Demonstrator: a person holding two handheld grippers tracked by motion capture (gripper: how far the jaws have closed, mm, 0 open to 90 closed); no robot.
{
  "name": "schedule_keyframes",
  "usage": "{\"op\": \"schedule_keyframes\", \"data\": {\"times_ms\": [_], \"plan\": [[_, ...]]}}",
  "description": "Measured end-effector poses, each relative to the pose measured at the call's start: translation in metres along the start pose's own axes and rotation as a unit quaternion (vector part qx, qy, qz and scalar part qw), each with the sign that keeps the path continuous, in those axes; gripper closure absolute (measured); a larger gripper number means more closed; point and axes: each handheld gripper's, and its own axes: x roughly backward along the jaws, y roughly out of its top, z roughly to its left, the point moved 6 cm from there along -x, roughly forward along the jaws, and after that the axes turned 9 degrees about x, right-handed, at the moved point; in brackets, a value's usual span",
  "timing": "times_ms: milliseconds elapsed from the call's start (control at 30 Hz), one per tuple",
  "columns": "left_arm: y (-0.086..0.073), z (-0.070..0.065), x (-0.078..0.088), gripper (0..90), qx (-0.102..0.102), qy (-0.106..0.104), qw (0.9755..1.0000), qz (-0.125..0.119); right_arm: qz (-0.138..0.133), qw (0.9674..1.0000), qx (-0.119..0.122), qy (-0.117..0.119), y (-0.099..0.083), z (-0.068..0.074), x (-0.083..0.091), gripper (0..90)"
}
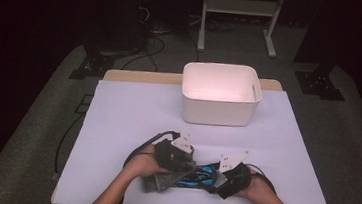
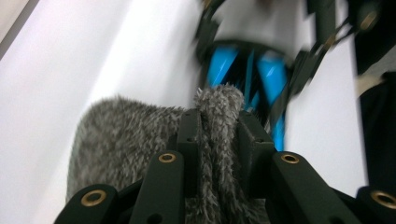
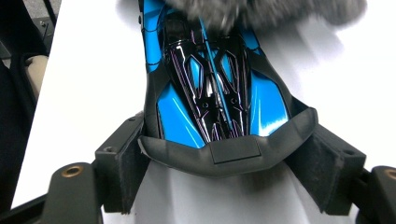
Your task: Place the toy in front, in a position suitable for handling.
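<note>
The left tongs (image 1: 178, 168) and right tongs (image 1: 218, 178) face each other near the front edge of the tabletop (image 1: 127, 122). Between them lies the toy car (image 1: 198, 176), on the tabletop, its rear end seated between the right tongs' jaws. The furry cloth (image 1: 164, 178) is pinched in the left tongs and lies over the car's far end from the right tongs. The bin (image 1: 220, 93) stands well beyond both tongs, at the tabletop's back edge.
</note>
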Motion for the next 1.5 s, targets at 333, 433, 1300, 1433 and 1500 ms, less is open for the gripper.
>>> {"op": "schedule_keyframes", "data": {"times_ms": [333, 433, 1300, 1433, 1500], "plan": [[-0.048, 0.017, 0.022, 73.9, 0.048, 0.016, 0.9986, 0.016, 0.000, 1.0000, 0.001, 0.000, 0.000, 0.000, 0.000, 23.4], [-0.046, 0.017, 0.021, 73.9, 0.049, 0.013, 0.9987, 0.011, 0.000, 1.0000, 0.001, 0.000, 0.000, 0.000, 0.000, 23.4], [0.039, -0.010, -0.038, 73.5, -0.010, -0.061, 0.9981, 0.001, -0.001, 1.0000, 0.002, -0.001, 0.000, 0.000, 0.000, 23.3], [0.033, -0.006, -0.033, 73.6, -0.003, -0.059, 0.9983, 0.003, -0.001, 1.0000, 0.002, -0.002, 0.000, 0.000, -0.001, 23.4], [0.028, -0.005, -0.028, 73.6, 0.003, -0.059, 0.9983, -0.001, -0.001, 1.0000, 0.004, -0.002, 0.000, 0.000, -0.001, 23.4]]}}
